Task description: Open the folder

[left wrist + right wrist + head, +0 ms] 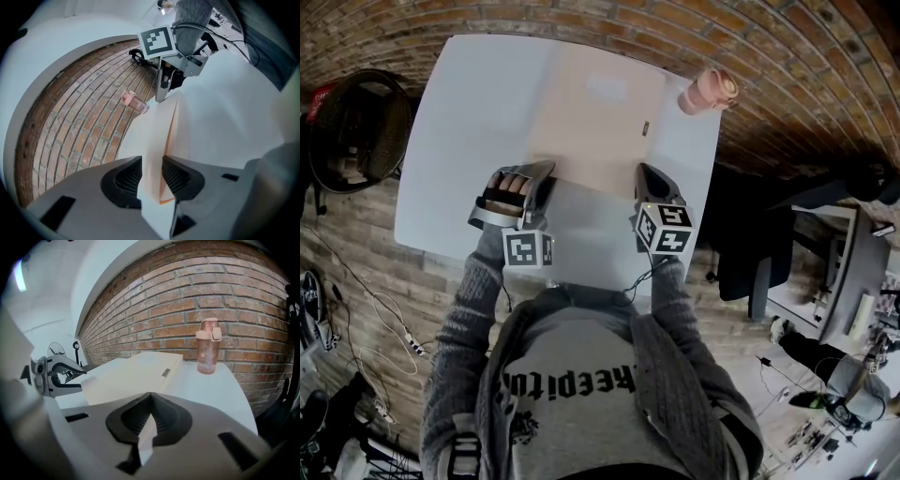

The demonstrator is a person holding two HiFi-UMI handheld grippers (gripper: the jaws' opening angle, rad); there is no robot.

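Note:
A beige folder [591, 122] lies flat in the middle of the white table [459, 122], with a small clasp near its right edge. My left gripper [544, 173] is at the folder's near left corner. In the left gripper view the jaws [151, 176] are shut on the folder's edge [173, 126], and an orange inner side shows. My right gripper [645, 173] is at the near right corner. In the right gripper view it [150, 420] is pinched shut on a thin corner of the folder [131, 376].
A pink bottle [708, 91] stands upright at the table's far right corner, beside the folder. A brick wall runs behind the table. A round black chair [356, 131] is left of the table and a dark office chair [750, 253] is to its right.

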